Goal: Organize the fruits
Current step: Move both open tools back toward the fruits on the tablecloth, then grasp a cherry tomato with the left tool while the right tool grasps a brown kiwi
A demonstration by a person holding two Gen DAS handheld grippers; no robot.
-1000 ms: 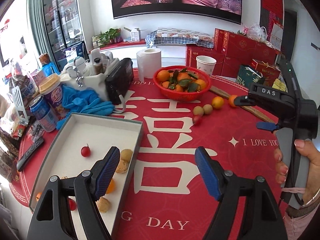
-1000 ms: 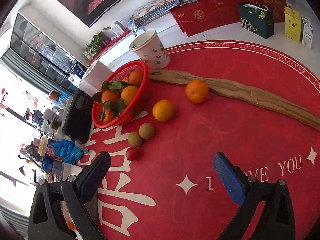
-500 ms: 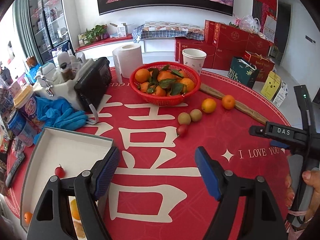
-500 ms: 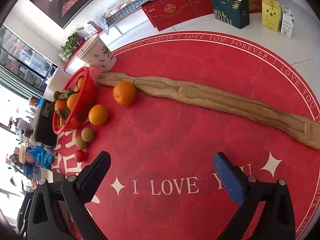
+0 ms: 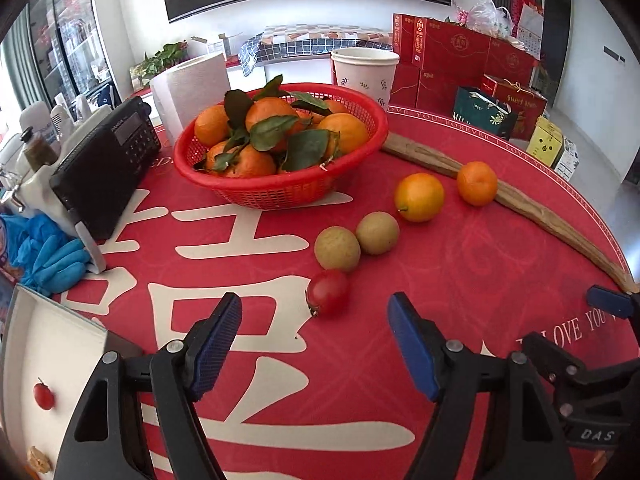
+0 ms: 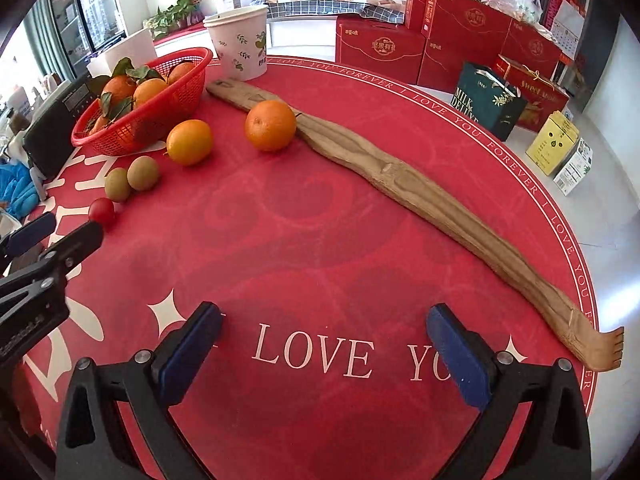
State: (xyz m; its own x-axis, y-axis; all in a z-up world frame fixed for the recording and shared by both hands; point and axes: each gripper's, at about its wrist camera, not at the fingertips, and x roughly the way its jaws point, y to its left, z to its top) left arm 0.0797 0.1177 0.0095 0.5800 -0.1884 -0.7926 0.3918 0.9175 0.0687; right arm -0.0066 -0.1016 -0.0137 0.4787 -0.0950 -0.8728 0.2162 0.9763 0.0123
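Red plastic mesh basket (image 5: 280, 192), wooden backscratcher (image 6: 420, 196)

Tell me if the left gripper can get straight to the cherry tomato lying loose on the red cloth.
Probably yes. The left gripper is open, and the cherry tomato lies just ahead of its fingertips with only bare red cloth between. The two green-brown fruits sit beyond it.

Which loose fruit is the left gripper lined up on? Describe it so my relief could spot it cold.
Start at the red basket of oranges on the red tablecloth. A line of loose fruit runs from it toward the open left gripper: two oranges, two brownish-green fruits, then the cherry tomato. It is the last and nearest, the only red one and the smallest.
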